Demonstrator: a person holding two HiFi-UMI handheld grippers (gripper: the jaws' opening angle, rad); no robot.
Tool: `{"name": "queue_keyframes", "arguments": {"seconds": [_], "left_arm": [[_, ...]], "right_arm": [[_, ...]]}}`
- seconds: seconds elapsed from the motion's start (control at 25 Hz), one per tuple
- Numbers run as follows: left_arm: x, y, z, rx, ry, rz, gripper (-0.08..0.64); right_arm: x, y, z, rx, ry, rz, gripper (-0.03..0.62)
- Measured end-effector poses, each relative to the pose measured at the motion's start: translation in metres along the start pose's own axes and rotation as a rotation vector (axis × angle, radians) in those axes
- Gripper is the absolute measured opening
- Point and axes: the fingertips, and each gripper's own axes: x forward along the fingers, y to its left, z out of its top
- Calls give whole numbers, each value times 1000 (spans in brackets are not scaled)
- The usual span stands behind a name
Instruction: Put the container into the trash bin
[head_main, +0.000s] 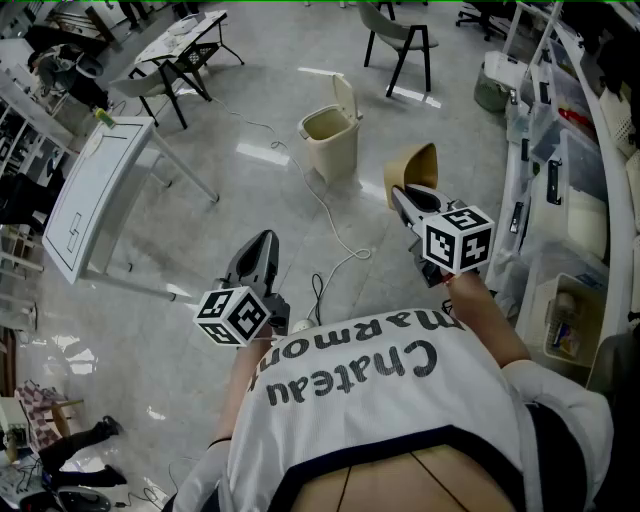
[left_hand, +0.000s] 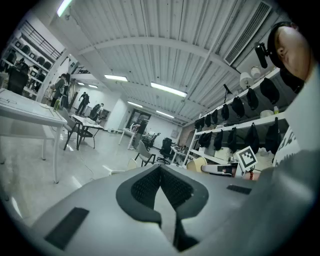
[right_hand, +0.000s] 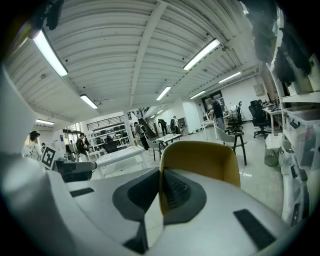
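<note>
Glossy floor (head_main: 230, 215); tan curved container (head_main: 414, 163) clamped by right tool (head_main: 407, 194), left tool (head_main: 264, 238) closed.

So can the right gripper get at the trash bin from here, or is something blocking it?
Probably yes. The right gripper is shut on the container, and the trash bin has its lid open. Only a thin cable lies on the floor between them, but a step closer seems needed.
</note>
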Motion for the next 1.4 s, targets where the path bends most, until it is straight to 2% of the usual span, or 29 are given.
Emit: {"name": "queue_keyframes", "arguments": {"seconds": [0.4, 0.56, 0.84, 1.04, 1.4], "left_arm": [[4, -2, 0, 4, -7, -5, 23], [6, -3, -3, 4, -21, 7, 23], [12, -6, -20, -33, -15, 7, 23], [25, 6, -16, -24, -5, -11, 23], [68, 40, 1, -50, -8, -26, 23]], "right_arm": [[0, -5, -2, 0, -4, -2, 34], [-5, -8, -2, 19, -10, 28, 35], [-7, -26, -14, 64, 12, 18, 35], [13, -32, -13, 87, 17, 3, 35], [58, -50, -10, 79, 90, -31, 35]]}}
